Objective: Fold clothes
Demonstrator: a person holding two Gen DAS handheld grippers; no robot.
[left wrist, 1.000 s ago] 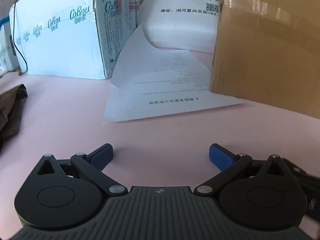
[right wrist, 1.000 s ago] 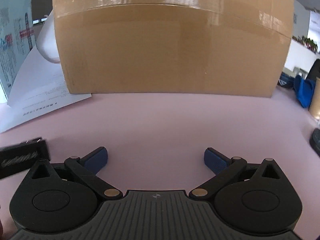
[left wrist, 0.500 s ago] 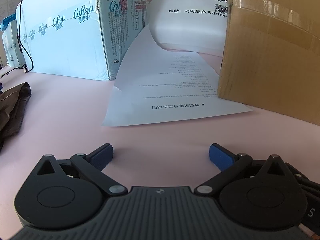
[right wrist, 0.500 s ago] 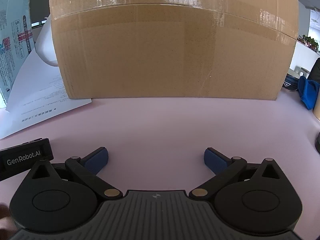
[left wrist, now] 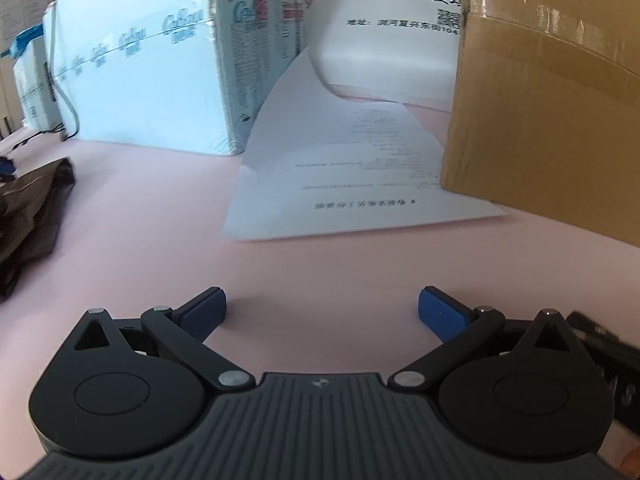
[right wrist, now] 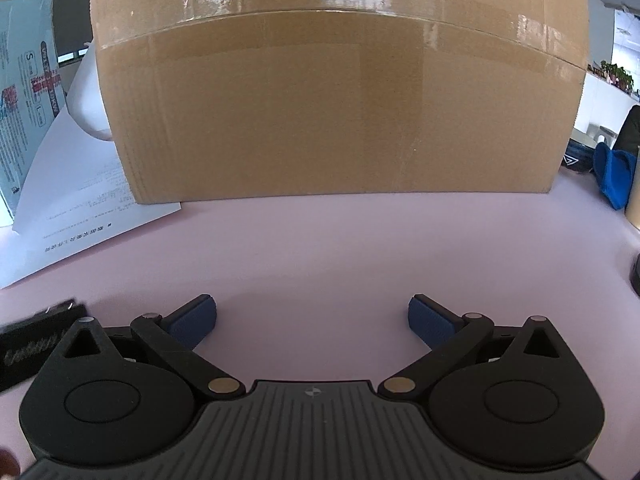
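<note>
Both grippers, the left gripper and the right gripper, are spread wide and hold nothing. The dark cloth lies off to the left on the pink table.

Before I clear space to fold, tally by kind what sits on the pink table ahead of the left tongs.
Boxes: 2, blue-white carton, cardboard box
White bags: 1
Printed sheets: 1
Dark garments: 1
Total: 5
</note>
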